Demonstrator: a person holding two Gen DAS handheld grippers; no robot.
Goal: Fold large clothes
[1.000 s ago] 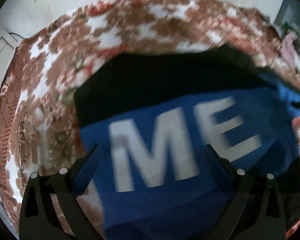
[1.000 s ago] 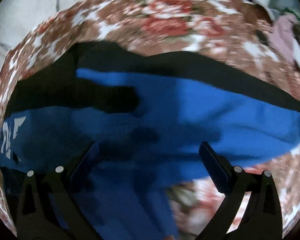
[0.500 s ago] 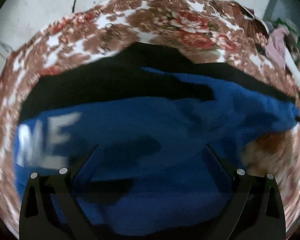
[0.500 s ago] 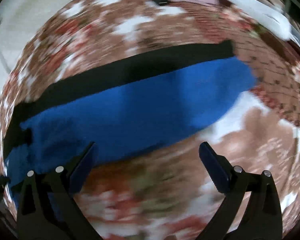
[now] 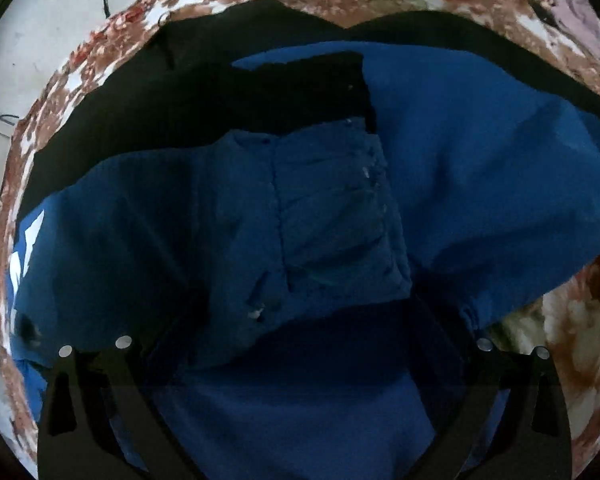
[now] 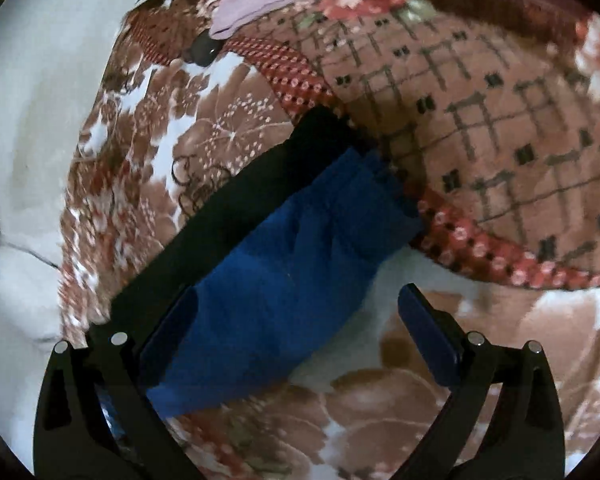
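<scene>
No readable text in either view.

In the left wrist view, a few white shapes (image 5: 26, 240) show at the far left edge of the blue garment (image 5: 460, 168). They look like parts of large printed letters, but they are cut off and too distorted to read. The right wrist view shows no letters, labels, numbers or signs on the garment or the floral blanket (image 6: 500, 128).

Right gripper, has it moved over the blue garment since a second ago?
Yes. The right gripper has swung off the garment's broad middle toward the blue sleeve end, and the patterned blanket now fills most of its view.
</scene>
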